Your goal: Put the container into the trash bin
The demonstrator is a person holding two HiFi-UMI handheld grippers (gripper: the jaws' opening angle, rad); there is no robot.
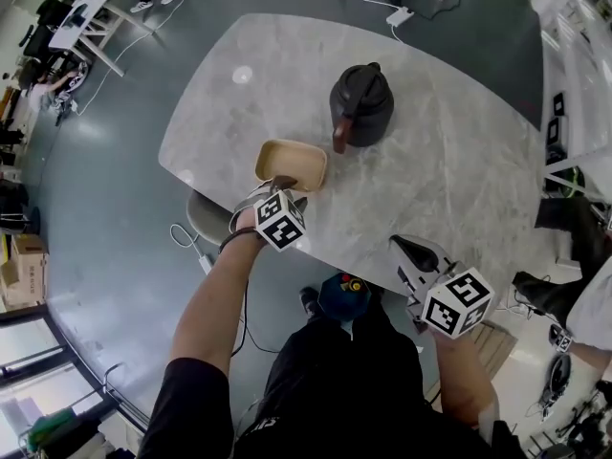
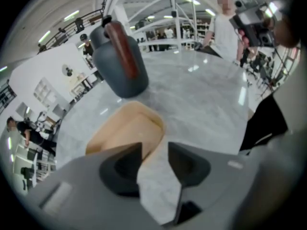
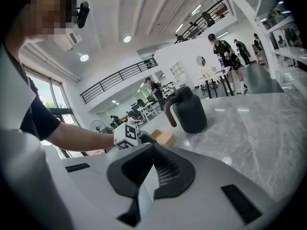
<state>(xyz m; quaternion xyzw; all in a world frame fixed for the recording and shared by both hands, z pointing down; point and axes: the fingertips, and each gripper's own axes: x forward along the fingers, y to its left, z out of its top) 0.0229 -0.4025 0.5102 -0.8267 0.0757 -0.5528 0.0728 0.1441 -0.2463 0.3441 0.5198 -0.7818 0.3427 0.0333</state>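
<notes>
A shallow tan container [image 1: 290, 163] lies empty near the front edge of the marble table [image 1: 459, 161]. My left gripper [image 1: 282, 184] hangs right over the container's near rim, pointing steeply down. In the left gripper view its jaws [image 2: 154, 152] are open, the container [image 2: 127, 131] just beyond the left jaw's tip, and nothing is pressed between the pads. My right gripper [image 1: 408, 248] hovers at the table's front edge to the right, shut and empty. From the right gripper view [image 3: 153, 150] the container [image 3: 163, 136] shows beside the left gripper's marker cube [image 3: 125, 136].
A black jug [image 1: 361, 105] with a brown handle stands just behind the container. A grey chair [image 1: 206, 213] is tucked under the table's left front edge. A person [image 2: 225, 25] stands past the table's far side. A power strip [image 1: 400, 15] and cables lie on the floor beyond.
</notes>
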